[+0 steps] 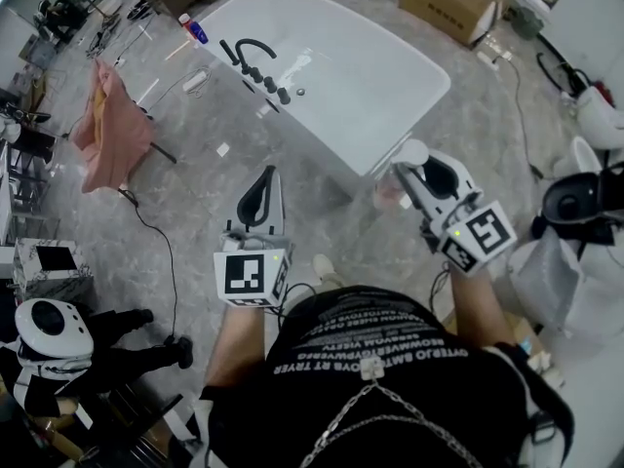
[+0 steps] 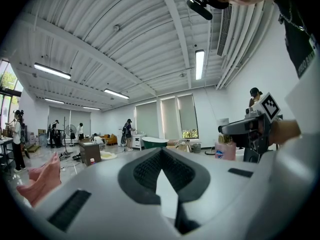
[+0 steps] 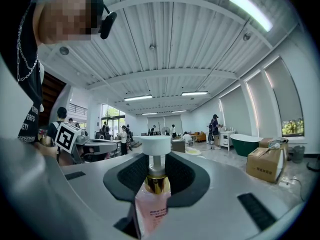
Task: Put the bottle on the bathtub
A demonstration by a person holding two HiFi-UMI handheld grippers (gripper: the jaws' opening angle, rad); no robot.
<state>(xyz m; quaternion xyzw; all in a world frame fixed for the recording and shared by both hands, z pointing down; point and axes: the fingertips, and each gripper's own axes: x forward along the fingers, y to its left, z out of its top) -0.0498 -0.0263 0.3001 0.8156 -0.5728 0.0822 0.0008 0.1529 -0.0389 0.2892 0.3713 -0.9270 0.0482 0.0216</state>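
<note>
Bottle (image 3: 150, 204), pink with a gold collar and white pump cap, clamped between the jaws of the right gripper (image 3: 156, 159); the cap rises above the dark pads. Left gripper (image 2: 161, 156): jaws together at the tips, nothing between them. In the head view both grippers are held out before the person, short of the white bathtub (image 1: 390, 86); the bottle hangs just beside the bathtub's near corner, not resting on it. Black faucet (image 1: 249, 57) on the bathtub's left rim. Pink cloth (image 1: 112, 125) left of the bathtub; cardboard box (image 1: 444, 3) beyond its far right side.
</note>
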